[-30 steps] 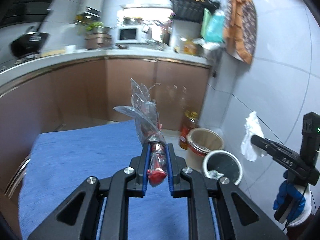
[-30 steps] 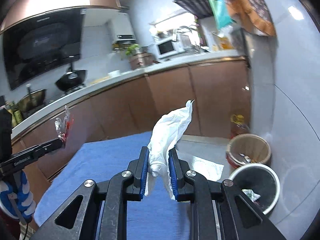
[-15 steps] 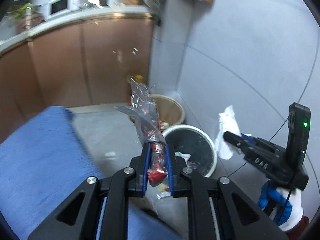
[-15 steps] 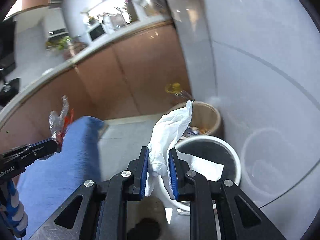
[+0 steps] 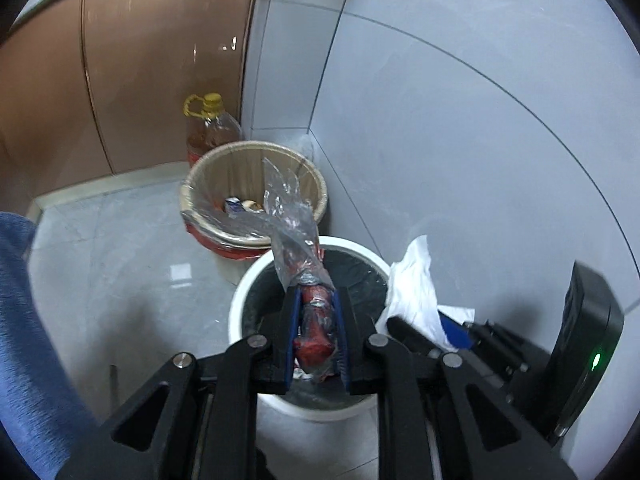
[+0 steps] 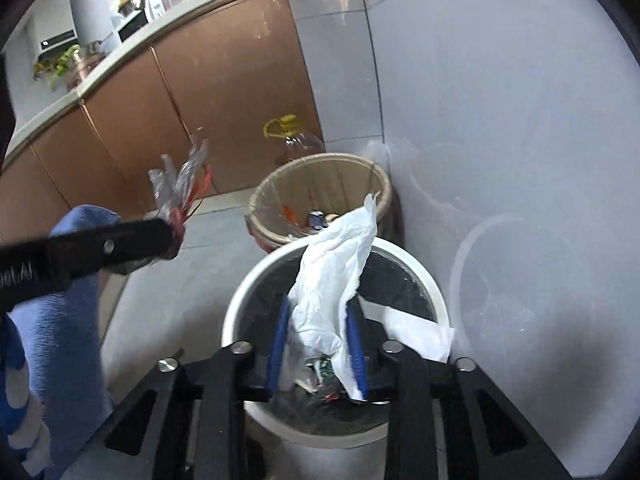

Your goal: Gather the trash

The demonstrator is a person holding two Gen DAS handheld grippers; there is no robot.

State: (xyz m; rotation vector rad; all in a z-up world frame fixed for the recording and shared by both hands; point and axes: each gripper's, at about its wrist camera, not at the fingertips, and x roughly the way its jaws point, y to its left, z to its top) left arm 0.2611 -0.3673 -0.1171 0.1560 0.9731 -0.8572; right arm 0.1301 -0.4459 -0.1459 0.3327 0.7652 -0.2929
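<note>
Left wrist view. Lower centre: left gripper (image 5: pixel 316 336), black frame with blue pads, angled down over the round white plastic bin with dark liner (image 5: pixel 256 280). Its jaws are opening, set narrow; the crumpled clear plastic wrapper with red print (image 5: pixel 306 264) stands between the pads, which appear to touch it on both sides, its glossy top flaring up toward frame centre. Behind the white bin, touching or just beside it: round tan-lined bin with red base (image 5: pixel 200 196), scraps inside. Upper centre-left, behind that: clear plastic oil bottle with yellow cap and handle (image 5: pixel 210 124), against glossy brown cabinet doors (image 5: pixel 132 60). Right half: pale grey wall tiles (image 5: pixel 460 120). Left edge: blue fabric surface (image 5: pixel 28 340). Lower right: right gripper (image 5: pixel 404 326), seen side-on, bearing the crumpled white paper tissue (image 5: pixel 416 284) over the white bin's right rim.

Right wrist view. Lower centre: right gripper over the same white bin, jaws opening and moderately apart; the soft, creased tissue hangs between the blue pads, leaning on the right one, grip uncertain. A flat white paper sheet (image 6: pixel 412 330) lies on the liner at right. Left middle: the left gripper's black finger crosses in, blurred, wrapper at its tip. Lower left corner: blue-and-white gloved hand (image 6: pixel 16 412).
</note>
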